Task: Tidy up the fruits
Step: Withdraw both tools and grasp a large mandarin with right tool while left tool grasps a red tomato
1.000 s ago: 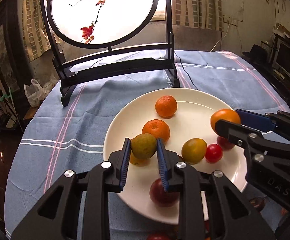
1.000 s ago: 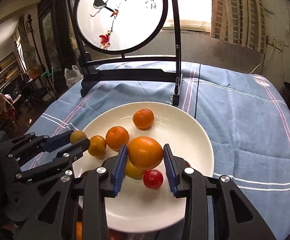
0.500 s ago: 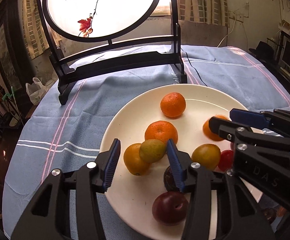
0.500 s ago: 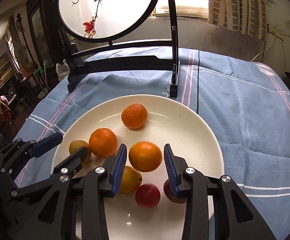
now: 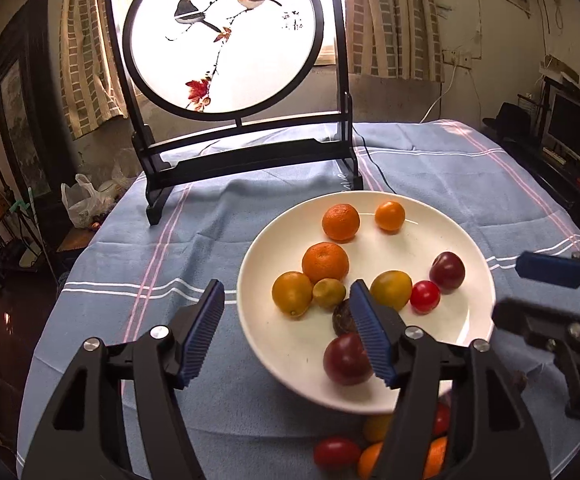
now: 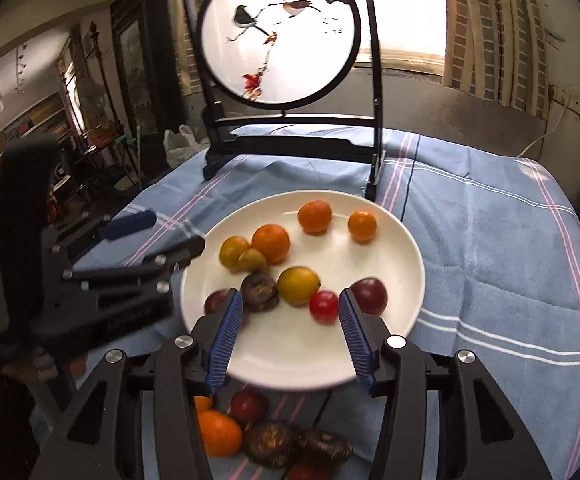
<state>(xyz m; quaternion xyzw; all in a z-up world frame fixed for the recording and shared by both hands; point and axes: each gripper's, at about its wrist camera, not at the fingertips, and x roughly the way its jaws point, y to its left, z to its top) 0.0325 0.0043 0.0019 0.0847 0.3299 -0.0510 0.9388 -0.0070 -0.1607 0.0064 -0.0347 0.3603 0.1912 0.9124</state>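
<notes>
A white plate (image 5: 442, 344) on the blue cloth holds several fruits: mandarins (image 5: 325, 263), a small green fruit (image 5: 329, 293), a yellow fruit (image 5: 292, 294), a cherry tomato (image 5: 425, 297), plums (image 5: 447, 272) and a dark passion fruit (image 5: 344, 318). My left gripper (image 5: 287, 286) hangs over the plate's near left rim, jaws opening, nothing between its pads. The right gripper (image 6: 290, 294) is above the near side of the plate (image 6: 290, 356), jaws also opening and empty. A small orange (image 6: 362, 224) lies near the far rim.
Several loose fruits (image 6: 217, 432) lie on the cloth in front of the plate, partly hidden by the gripper bodies. A round bird-painted screen (image 5: 221, 40) on a black stand (image 5: 249, 160) fills the back of the table. A dark cable (image 5: 378, 172) runs past its right foot.
Both grippers have let go of their fruit and drawn back. The green fruit now rests beside the yellow one. The orange has ended up near the plate's far rim.
</notes>
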